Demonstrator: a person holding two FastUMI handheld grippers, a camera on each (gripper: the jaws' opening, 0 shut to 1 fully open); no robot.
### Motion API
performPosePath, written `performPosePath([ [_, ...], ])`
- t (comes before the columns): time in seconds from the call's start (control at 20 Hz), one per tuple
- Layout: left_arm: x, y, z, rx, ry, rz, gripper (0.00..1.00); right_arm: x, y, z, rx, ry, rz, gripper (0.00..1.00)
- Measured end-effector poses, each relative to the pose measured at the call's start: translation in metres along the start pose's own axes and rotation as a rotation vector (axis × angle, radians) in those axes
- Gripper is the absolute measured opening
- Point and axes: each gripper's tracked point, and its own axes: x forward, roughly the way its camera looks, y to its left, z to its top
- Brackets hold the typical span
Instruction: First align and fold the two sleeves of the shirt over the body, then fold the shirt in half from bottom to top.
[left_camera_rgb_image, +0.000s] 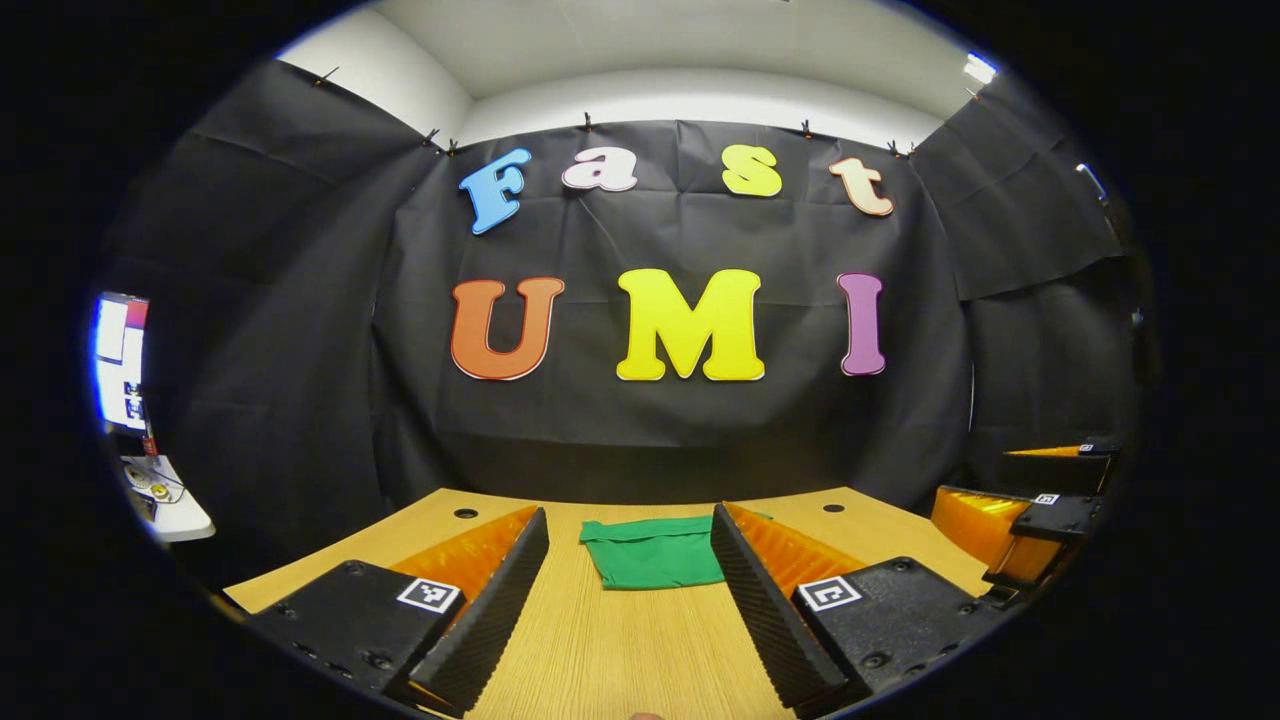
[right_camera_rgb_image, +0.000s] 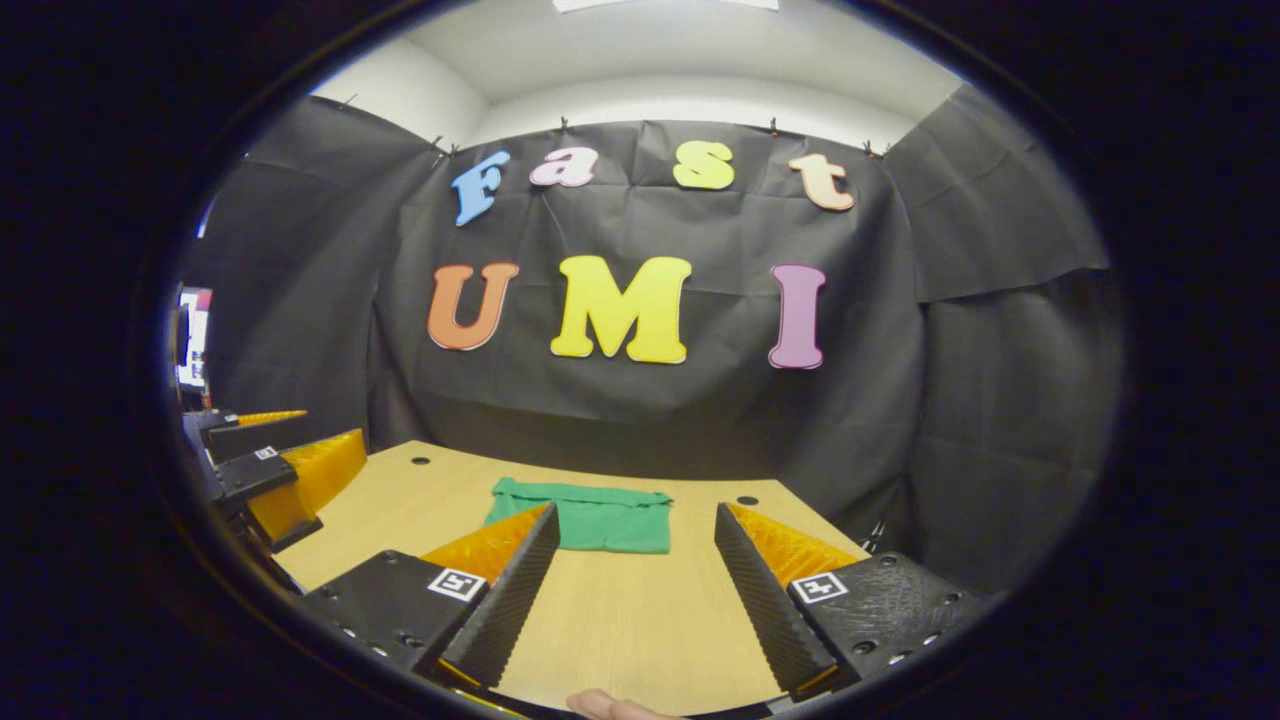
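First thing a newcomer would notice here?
The green shirt, folded into a compact rectangle, lying flat at the far middle of the wooden table. Next, the left tool and right tool, both open, held low over the near edge and pointing at the shirt without touching it.

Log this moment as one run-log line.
green shirt folded compact on wooden table | left gripper open, clear | right gripper open, clear
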Motion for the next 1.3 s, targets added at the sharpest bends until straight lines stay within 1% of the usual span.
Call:
performPosePath([
  [0.1,0.001,-0.002,-0.003,0.015,0.007,-0.003,1.0,0.002,0.002,-0.005,0.002,0.014,0.006,0.96],
  [0.15,0.002,-0.001,-0.004,0.022,0.01,0.003,1.0,0.003,0.002,-0.008,0.002,0.022,0.01,0.95],
  [0.25,0.001,-0.003,-0.004,0.023,0.008,-0.003,1.0,0.002,0.002,-0.01,0.011,0.032,0.013,0.95],
  [0.3,0.003,-0.006,-0.004,0.02,0.008,-0.009,1.0,0.004,0.003,-0.01,0.02,0.034,0.017,0.97],
  [0.4,0.003,-0.003,-0.006,0.017,0.013,-0.005,1.0,0.006,0.004,-0.013,0.025,0.041,0.02,0.97],
  [0.45,0.003,-0.002,-0.006,0.015,0.015,-0.001,1.0,0.006,0.004,-0.015,0.017,0.046,0.019,0.95],
  [0.65,0.005,0.001,-0.006,0.012,0.014,0.005,1.0,0.007,0.005,-0.022,0.019,0.062,0.022,0.95],
  [0.85,0.006,-0.003,-0.008,0.01,0.021,-0.005,1.0,0.009,0.007,-0.025,0.013,0.072,0.028,0.95],
  [0.9,0.006,-0.002,-0.008,0.012,0.021,-0.006,1.0,0.009,0.007,-0.025,0.009,0.074,0.029,0.96],
  [1.0,0.005,0.0,-0.009,0.016,0.021,-0.002,1.0,0.011,0.008,-0.027,0.005,0.075,0.03,0.95],
  [1.1,0.006,-0.001,-0.009,0.015,0.022,-0.002,1.0,0.011,0.008,-0.029,0.004,0.079,0.03,0.96],
  [1.2,0.007,0.0,-0.009,0.018,0.022,0.001,1.0,0.012,0.009,-0.03,-0.001,0.081,0.03,0.95],
  [1.25,0.007,0.0,-0.009,0.02,0.022,0.001,1.0,0.013,0.01,-0.03,-0.003,0.081,0.031,0.96],
  [1.3,0.008,0.0,-0.01,0.02,0.024,0.002,1.0,0.013,0.01,-0.03,-0.004,0.081,0.032,0.95],
])
